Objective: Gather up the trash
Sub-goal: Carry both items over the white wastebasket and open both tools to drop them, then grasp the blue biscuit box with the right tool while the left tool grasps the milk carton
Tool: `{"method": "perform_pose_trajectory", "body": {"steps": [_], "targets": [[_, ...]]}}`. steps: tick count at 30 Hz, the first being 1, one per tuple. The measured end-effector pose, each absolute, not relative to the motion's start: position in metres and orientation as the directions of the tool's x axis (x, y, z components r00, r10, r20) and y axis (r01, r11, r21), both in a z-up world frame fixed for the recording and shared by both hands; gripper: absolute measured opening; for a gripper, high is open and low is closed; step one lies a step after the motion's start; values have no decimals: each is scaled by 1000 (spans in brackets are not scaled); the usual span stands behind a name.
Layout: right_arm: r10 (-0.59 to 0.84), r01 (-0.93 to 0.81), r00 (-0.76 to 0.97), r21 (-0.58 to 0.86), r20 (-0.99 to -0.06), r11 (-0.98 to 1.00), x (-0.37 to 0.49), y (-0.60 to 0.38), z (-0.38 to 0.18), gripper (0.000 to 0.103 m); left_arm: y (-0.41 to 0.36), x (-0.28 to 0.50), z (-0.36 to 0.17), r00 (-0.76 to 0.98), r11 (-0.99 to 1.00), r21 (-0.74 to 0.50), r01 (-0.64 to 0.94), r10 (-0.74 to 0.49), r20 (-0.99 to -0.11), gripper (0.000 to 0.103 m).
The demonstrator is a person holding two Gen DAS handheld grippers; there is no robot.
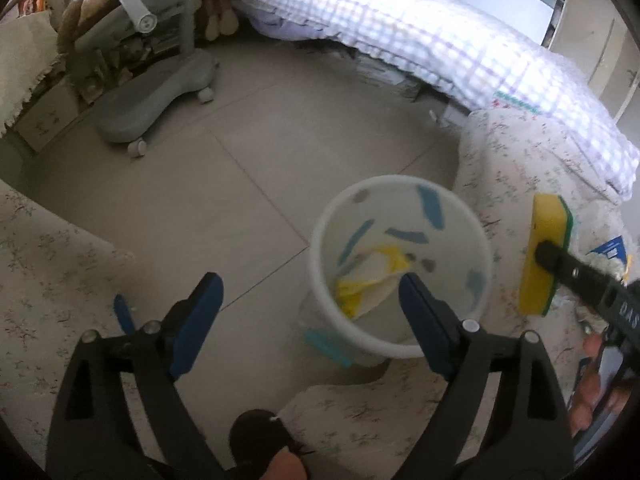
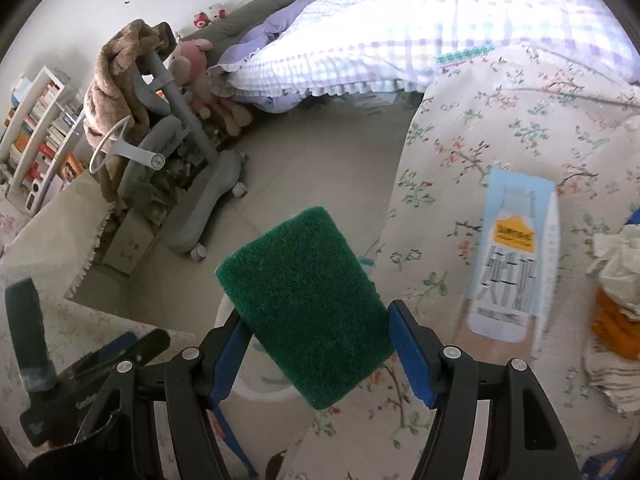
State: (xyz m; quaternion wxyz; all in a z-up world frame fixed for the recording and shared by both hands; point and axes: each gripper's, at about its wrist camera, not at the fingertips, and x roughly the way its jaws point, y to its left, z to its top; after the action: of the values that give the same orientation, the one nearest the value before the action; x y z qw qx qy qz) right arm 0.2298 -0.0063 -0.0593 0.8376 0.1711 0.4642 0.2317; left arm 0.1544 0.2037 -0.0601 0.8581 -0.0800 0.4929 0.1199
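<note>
1. step in hand, as i judge it: carrying a piece of trash to the bin. the right gripper (image 2: 316, 344) grips a yellow-and-green sponge (image 2: 306, 304) between its blue pads, jaws closed only as far as the sponge's width, green scourer face toward the camera.
2. the left gripper (image 1: 310, 316) is wide open and holds nothing; its right pad appears to overlap the near rim of the white bin (image 1: 400, 264), though contact is hard to tell through the fisheye.
3. in the left wrist view the sponge hangs just beside the bin's right rim, above the floral blanket (image 1: 516, 184), not yet over the opening.
4. the bin stands on the tiled floor (image 1: 224, 184) and already holds crumpled yellow-and-white wrapping (image 1: 372, 276).
5. next move calls for shifting the sponge leftward over the mouth, then opening the jaws.
6. farther on, a light blue packet (image 2: 514, 252) lies on the blanket, likely trash still to gather.
</note>
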Motion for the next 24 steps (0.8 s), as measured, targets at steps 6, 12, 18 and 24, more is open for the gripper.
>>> {"method": "perform_pose_trajectory", "body": {"steps": [6, 12, 18, 24], "targets": [[572, -267, 471, 509, -672, 818, 235, 11, -63, 74, 212, 148, -59, 483, 957, 28, -287, 170, -859, 91], [561, -282, 509, 490, -653, 825, 230, 9, -52, 95, 213, 146, -61, 481, 961, 57, -271, 187, -857, 93], [517, -280, 530, 437, -673, 855, 215, -6, -36, 95, 207, 142, -55, 490, 966, 42, -256, 167, -855, 94], [407, -225, 532, 340, -743, 913, 193, -39, -23, 95, 181, 136, -49, 515, 982, 41, -184, 132, -847, 94]]}}
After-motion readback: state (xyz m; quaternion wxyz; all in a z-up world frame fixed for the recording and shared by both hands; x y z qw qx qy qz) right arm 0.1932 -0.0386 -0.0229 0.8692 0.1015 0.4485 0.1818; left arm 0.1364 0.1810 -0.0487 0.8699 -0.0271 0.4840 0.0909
